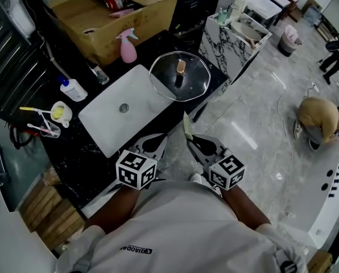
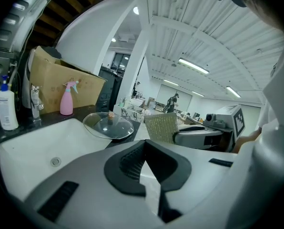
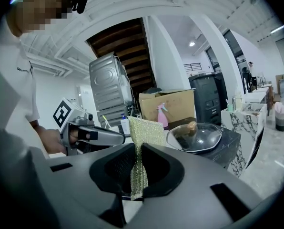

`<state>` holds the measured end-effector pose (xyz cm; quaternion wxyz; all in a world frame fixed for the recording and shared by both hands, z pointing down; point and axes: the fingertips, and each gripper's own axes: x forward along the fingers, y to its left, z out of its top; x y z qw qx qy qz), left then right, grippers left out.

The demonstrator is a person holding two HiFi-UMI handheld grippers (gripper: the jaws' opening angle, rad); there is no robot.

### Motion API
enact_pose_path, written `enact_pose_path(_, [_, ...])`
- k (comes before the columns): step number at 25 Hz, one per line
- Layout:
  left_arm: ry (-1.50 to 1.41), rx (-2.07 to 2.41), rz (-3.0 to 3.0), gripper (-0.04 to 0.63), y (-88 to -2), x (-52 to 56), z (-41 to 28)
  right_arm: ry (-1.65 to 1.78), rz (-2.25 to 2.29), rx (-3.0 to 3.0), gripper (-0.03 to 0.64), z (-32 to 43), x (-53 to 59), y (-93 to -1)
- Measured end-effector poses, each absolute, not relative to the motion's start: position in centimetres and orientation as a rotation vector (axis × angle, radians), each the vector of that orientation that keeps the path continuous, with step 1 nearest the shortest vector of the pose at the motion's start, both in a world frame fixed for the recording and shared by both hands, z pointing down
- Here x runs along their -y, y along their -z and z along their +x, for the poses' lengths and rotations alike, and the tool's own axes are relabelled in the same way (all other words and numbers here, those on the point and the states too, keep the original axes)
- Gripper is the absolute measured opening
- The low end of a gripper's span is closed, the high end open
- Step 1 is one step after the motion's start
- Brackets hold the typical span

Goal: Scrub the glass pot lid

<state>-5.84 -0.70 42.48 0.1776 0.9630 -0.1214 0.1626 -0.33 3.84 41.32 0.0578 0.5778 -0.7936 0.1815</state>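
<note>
While the glass pot lid lies flat, knob up, on the dark desk just beside the far right corner of the white sink, both tongs hang off the sink's near right corner, well apart from the lid. The right tongs are clamped on a greenish-gold mesh scouring pad, which stands upright out of the jaws. The left tongs have their jaws pressed together with nothing between them.

Pale, glossy floor spreads out to the right of the sink, in a large white-ceilinged room. Beyond the sink's far right corner, past the lid, stands a marble-patterned cabinet.

A pink spray bottle stands just past the sink's far edge, with an open cardboard box behind it. A white bottle with a blue top and a small cup sit to the sink's left. A person is low on the floor, far to the sink's right. Only the sink's right corner and a strip of desk lie between the tongs and the lid.
</note>
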Motion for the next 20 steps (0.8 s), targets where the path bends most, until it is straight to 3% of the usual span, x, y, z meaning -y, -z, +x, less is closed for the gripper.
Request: enact_pose_path(20, [-0.444, 0.382, 2.724, 0.012, -42.18, 0.92, -6.58, -0.522, 1.706, 2.424, 0.075, -1.20, -3.91, -41.29])
